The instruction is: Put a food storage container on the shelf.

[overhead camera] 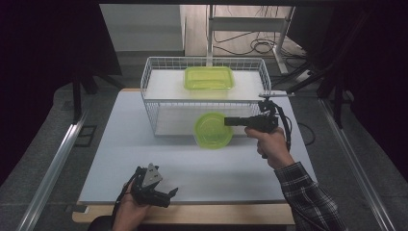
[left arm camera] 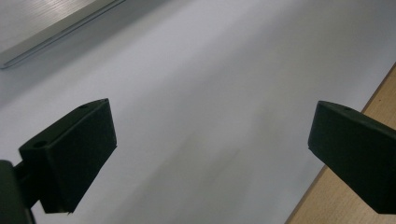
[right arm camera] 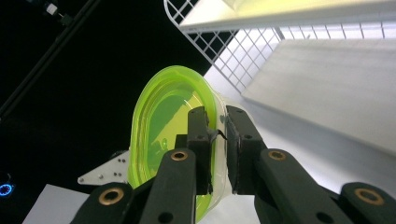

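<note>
Table (left arm camera: 196, 93) lies beneath left gripper (left arm camera: 210, 149), open.

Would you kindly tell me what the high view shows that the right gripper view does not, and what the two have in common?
High view alone: the rectangular green container on the wire basket's upper shelf, and the open left tongs low over the near edge of the table.

Right gripper view alone: a close look at the right tongs shut on the round green container's rim.

Both: the round container held in front of the basket.
</note>
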{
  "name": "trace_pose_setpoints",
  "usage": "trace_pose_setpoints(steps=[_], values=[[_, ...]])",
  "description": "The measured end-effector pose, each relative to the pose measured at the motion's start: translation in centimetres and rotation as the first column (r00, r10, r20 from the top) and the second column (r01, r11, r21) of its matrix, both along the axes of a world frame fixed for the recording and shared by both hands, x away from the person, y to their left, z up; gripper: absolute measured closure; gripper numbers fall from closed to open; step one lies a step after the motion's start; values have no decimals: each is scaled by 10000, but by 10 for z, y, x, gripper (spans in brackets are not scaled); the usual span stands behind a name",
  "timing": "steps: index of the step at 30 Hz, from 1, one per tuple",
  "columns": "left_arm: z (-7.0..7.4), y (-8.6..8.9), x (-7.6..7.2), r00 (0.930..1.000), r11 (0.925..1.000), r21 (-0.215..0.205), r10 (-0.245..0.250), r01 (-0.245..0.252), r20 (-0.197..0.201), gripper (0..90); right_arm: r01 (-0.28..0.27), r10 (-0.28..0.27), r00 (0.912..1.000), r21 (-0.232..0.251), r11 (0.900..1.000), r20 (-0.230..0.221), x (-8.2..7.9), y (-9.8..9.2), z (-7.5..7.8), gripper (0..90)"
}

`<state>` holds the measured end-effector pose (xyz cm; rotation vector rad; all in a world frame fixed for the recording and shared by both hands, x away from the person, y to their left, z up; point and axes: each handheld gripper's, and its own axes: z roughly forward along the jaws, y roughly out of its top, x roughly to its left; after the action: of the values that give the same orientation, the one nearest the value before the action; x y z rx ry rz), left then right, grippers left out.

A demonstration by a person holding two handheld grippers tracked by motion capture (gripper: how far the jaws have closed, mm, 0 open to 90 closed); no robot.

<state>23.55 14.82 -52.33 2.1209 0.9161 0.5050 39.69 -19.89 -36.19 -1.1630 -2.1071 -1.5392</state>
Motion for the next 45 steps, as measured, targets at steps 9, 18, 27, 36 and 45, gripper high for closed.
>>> trace_pose_setpoints(steps=[9,18,27,36,45], values=[[0,0,0,10000,10000,-2,-35,35,-22,9,178,-183,9997,266,9995,162,8,-1,19,805],[0,0,0,10000,9999,-128,-16,16,-27,10,359,-377,9986,482,9982,359,16,2,39,805],[0,0,0,10000,9999,-146,-24,23,-48,10,699,-733,9957,616,9957,559,27,5,56,805],[0,0,0,10000,9999,-151,-49,48,-69,10,1243,-1301,9879,709,9897,842,41,8,72,805],[0,2,1,9999,9996,-299,-4,1,-112,11,1754,-1818,9767,634,9824,1140,56,14,86,805]])
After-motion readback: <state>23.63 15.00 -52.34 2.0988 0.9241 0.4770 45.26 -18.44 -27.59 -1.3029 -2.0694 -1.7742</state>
